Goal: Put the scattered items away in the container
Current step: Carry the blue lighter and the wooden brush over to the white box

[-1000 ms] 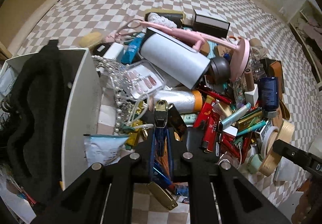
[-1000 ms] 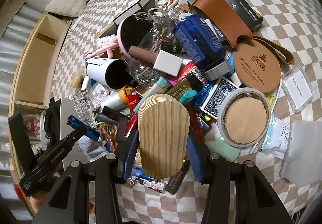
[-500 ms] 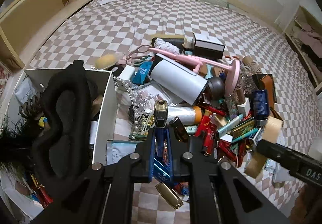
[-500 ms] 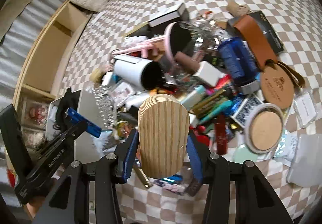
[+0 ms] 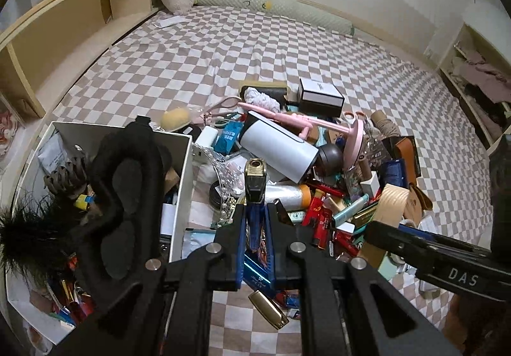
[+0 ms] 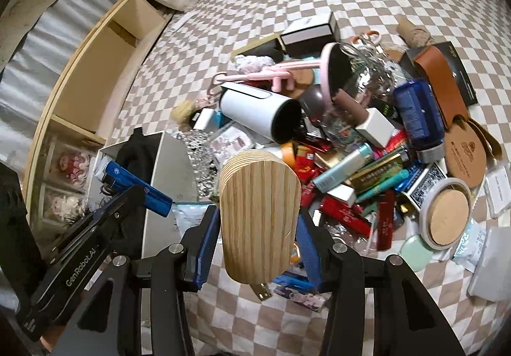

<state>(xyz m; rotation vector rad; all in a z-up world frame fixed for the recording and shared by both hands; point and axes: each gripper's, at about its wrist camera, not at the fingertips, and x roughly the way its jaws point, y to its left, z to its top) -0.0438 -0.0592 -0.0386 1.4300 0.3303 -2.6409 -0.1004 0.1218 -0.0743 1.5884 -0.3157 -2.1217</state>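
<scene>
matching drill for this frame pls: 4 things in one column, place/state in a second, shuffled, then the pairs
Things
1. lighter
2. wooden block
3. black eye mask
4. white tumbler

Places or states
A. lying on its side on the pile
B. clamped in the left gripper
C. draped over the wall of the white box
D. held between the fingers of the right gripper

Pairs: 1-B, 2-D, 3-C, 4-A
</scene>
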